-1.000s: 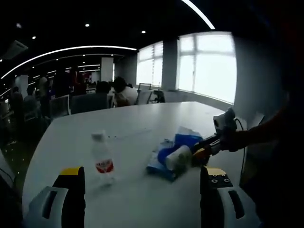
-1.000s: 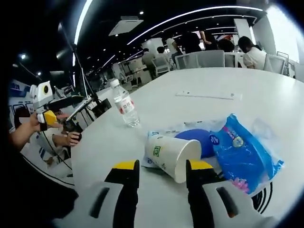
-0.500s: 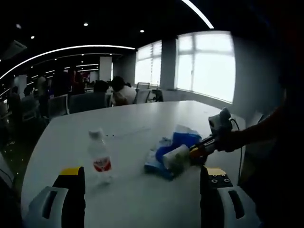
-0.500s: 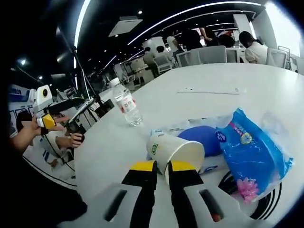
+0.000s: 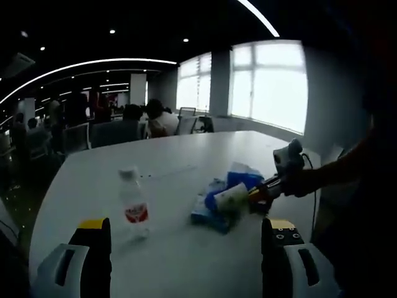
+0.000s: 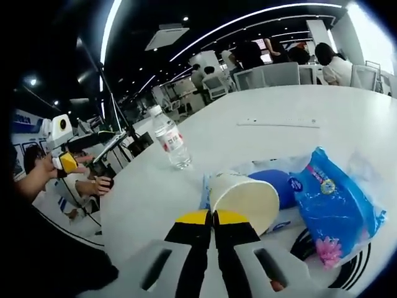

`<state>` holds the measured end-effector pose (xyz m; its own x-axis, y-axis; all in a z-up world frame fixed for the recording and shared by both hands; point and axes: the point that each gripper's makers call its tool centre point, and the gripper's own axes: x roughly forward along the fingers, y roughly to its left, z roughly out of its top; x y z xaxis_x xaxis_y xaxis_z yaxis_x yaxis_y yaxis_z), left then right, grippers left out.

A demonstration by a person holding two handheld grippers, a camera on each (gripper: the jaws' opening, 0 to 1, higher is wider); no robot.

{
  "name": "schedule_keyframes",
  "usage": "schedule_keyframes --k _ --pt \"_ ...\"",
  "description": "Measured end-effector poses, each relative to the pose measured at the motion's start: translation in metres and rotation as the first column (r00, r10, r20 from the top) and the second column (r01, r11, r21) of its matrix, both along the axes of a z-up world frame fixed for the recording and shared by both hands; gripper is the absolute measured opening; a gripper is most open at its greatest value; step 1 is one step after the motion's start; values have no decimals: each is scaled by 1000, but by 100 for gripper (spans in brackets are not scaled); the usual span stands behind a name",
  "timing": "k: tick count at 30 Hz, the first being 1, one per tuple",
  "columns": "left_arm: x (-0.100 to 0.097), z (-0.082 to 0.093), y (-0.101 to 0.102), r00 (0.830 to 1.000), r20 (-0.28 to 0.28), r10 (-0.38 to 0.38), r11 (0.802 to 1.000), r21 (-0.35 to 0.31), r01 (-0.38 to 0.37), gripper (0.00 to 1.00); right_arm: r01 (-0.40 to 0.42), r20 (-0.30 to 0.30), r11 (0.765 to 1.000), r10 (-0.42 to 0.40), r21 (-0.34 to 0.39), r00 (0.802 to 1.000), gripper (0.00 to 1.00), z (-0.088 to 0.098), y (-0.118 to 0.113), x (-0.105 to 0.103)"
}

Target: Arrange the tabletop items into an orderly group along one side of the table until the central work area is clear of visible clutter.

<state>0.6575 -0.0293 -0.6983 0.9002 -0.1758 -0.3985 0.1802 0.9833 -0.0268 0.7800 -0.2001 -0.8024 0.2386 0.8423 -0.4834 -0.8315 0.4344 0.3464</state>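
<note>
One cup point(image 6: 245, 195), one bottle point(image 6: 171, 138) and a small heap of blue packets point(image 6: 332, 202) lie on a white round table point(image 6: 267, 108).

The cup is white paper with a small green mark on its side, too small to read. It is tipped, its open mouth facing the right gripper view, and the right gripper point(image 6: 213, 217) pinches its rim, yellow-tipped jaws drawn tight together with the paper wall between them. In the left gripper view the cup point(image 5: 232, 197) sits raised over the packets point(image 5: 217, 208), held by the right gripper point(image 5: 259, 194) coming in from the right.

The bottle is clear plastic with a white cap and a red-and-white label; the writing cannot be read. It stands upright, apart from the heap, towards the table's edge point(image 5: 133, 205).

The packets are bright blue film with a round printed badge and a pink flower-like print at one corner; the text is unreadable. A dark blue rounded item point(image 6: 276, 183) lies among them, just behind the cup. A thin pale strip point(image 6: 277, 123) lies farther out on the table.

The left gripper point(image 5: 183, 233) hovers above the near table edge, its jaws spread wide and holding nothing. Seen from the right gripper view, it point(image 6: 62, 162) is off to the left, in a hand.
</note>
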Motion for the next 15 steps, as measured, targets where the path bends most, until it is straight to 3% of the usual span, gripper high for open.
schedule_keyframes --k 5,10,15 --pt "-1 0 -1 1000 -1 -5 1000 1 5 100 -10 38 1000 10 3 999 0 11 0 1" --pt "0 0 0 1000 -1 -11 1000 4 11 100 -53 115 998 56 -29 992 0 20 2 0" --pt "-1 -1 1 1000 -7 -22 1000 15 22 100 -142 216 985 162 -101 963 0 38 13 -7"
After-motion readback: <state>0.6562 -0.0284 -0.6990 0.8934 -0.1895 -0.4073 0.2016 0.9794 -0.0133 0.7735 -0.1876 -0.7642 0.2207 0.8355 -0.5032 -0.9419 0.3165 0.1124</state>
